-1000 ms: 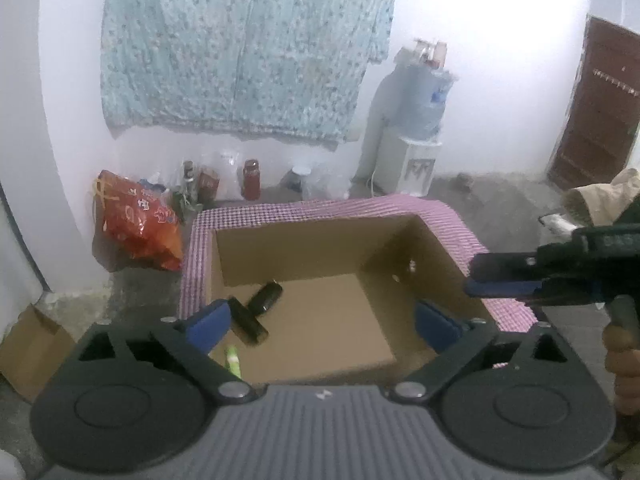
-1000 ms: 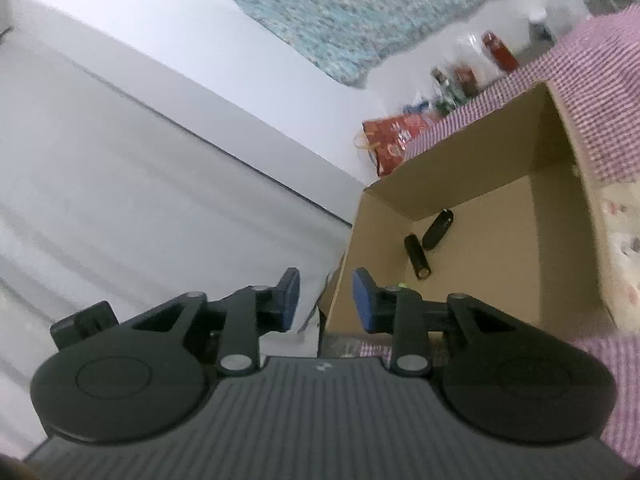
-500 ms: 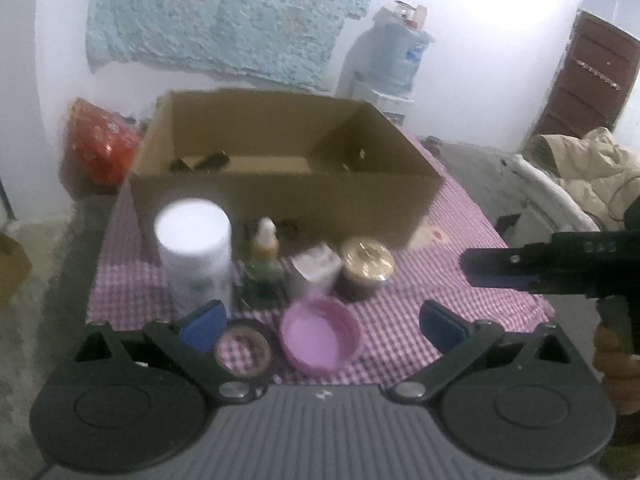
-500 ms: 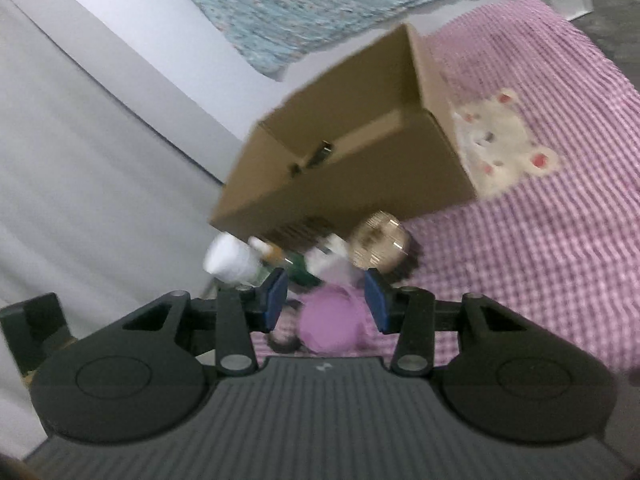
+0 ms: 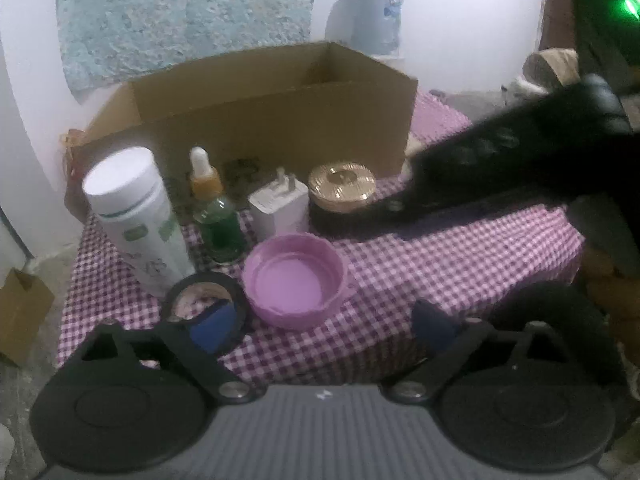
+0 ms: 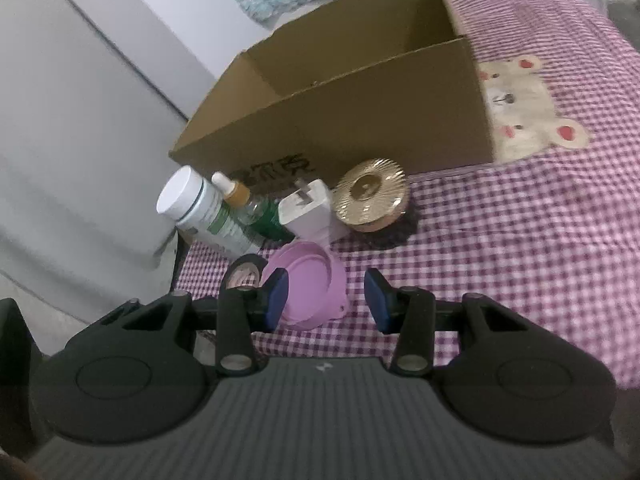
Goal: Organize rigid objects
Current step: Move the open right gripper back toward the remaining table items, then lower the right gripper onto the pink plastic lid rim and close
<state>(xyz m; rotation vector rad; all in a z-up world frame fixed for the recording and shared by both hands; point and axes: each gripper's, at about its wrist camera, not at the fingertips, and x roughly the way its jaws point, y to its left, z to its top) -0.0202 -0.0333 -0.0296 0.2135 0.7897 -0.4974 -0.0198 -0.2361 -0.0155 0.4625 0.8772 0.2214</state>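
Right wrist view: right gripper (image 6: 326, 295) open, empty beside pink lid (image 6: 310, 280) near table (image 6: 520, 240) edge, could knock it off

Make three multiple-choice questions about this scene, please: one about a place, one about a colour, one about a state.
1. Where does the white plug adapter stand?
A. inside the brown cardboard box
B. between the green dropper bottle and the gold-lidded round jar
C. on the floor

2. What colour is the shallow round plastic lid that lies hollow side up on the checked cloth?
A. yellow
B. black
C. pink-purple

3. In what state is the left claw?
A. open, with nothing held
B. shut on the tall white cylindrical bottle
C. shut on the box edge

Answers:
1 B: the adapter has the dropper bottle on one side and the jar on the other, in front of the box.
2 C: its rim and hollow are pink-purple.
3 A: its blue pads stand far apart and press on nothing.
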